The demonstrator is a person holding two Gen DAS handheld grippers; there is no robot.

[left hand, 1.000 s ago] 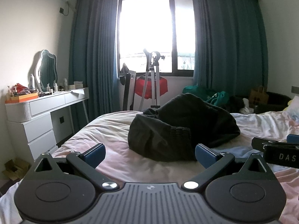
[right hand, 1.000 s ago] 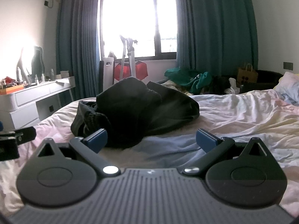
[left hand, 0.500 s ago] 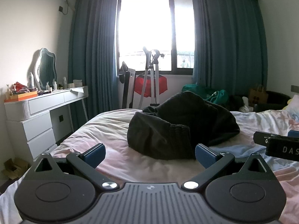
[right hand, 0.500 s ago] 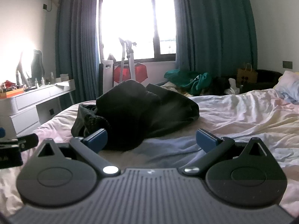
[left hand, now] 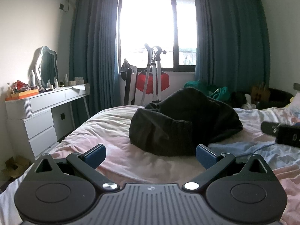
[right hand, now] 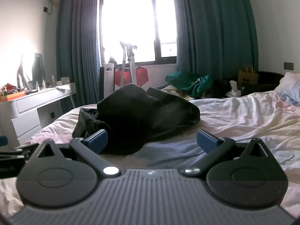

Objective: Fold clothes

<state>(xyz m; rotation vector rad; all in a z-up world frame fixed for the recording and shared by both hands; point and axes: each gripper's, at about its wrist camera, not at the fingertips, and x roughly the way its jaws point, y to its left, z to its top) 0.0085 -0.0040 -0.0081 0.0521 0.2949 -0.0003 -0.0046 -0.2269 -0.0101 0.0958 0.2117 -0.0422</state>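
A dark crumpled garment [left hand: 183,123] lies heaped in the middle of the bed [left hand: 105,131]; in the right wrist view the same garment [right hand: 135,116] sits just ahead and left of centre. My left gripper [left hand: 151,155] is open, its blue pads wide apart and short of the heap's near edge, holding nothing. My right gripper [right hand: 151,140] is open too, close to the heap's front; its left pad overlaps the dark cloth in the image, contact unclear. A light blue cloth [right hand: 174,150] lies flat in front of the right gripper. The right gripper's body shows at the right edge of the left wrist view.
A white dresser [left hand: 37,116] with a mirror and bottles stands left of the bed. Beyond the foot of the bed are a stand with a red item [left hand: 151,82], the window and teal curtains. Green clothes [right hand: 189,83] and a paper bag [right hand: 247,76] lie far right.
Both grippers have crept a little closer to the dark heap and tilted slightly. Both stayed open; the garment has not moved.
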